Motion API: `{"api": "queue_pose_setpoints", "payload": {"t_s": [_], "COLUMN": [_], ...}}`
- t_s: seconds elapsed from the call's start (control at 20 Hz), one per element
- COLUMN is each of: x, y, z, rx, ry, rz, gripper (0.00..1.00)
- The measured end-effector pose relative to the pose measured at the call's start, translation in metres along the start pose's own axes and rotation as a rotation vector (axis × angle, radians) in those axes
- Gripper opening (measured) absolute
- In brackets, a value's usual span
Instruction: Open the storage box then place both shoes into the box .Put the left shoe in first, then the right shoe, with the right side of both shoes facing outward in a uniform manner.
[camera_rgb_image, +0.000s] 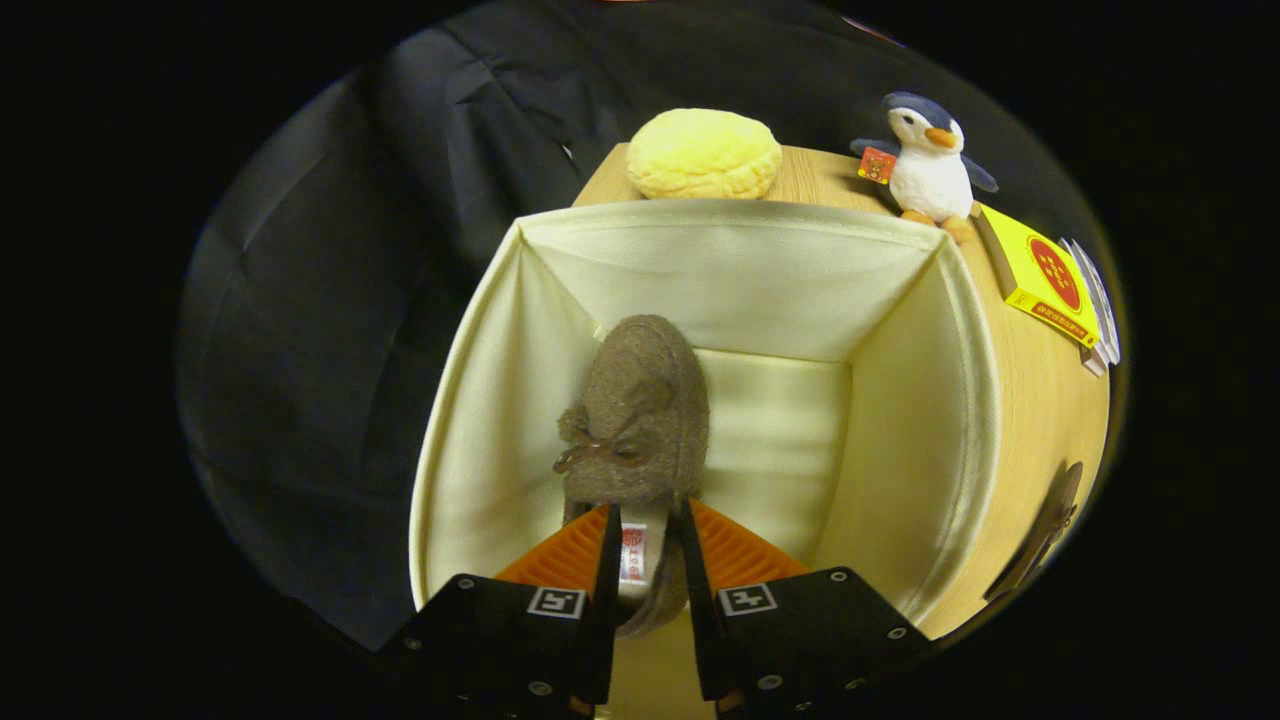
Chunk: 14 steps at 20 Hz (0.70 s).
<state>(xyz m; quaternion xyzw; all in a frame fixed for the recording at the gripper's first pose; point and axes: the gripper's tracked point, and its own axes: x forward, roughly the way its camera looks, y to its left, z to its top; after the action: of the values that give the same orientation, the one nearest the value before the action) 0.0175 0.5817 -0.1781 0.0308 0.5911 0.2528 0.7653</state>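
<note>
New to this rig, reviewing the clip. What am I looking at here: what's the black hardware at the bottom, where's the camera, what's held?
There is no robot arm here: a person carries a handheld two-finger gripper, and the fisheye camera rides on it, looking forward along the fingers. The black blocks at the bottom are the gripper's body.

The fingers are closed on the heel end of a brown felt shoe, toe pointing away, held inside an open cream fabric storage box.

Beyond the box, on a wooden surface, sit a yellow bun-shaped plush and a penguin plush. A yellow box lies to the penguin's right. A second dark shoe seems to lie outside the box on the right, but it is hard to make out.
</note>
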Motion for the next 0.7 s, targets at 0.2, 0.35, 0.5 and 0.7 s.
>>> {"api": "queue_pose_setpoints", "payload": {"t_s": [0.2,0.35,0.5,0.7], "x": [-0.048,-0.09,-0.128,-0.167], "y": [0.002,-0.01,-0.037,-0.105], "z": [0.009,0.019,0.021,0.017], "rx": [0.004,-0.003,-0.042,-0.079], "ry": [-0.08,-0.155,-0.244,-0.357], "rz": [0.105,0.158,0.158,0.072], "gripper": [0.56,0.71,0.8,0.89]}}
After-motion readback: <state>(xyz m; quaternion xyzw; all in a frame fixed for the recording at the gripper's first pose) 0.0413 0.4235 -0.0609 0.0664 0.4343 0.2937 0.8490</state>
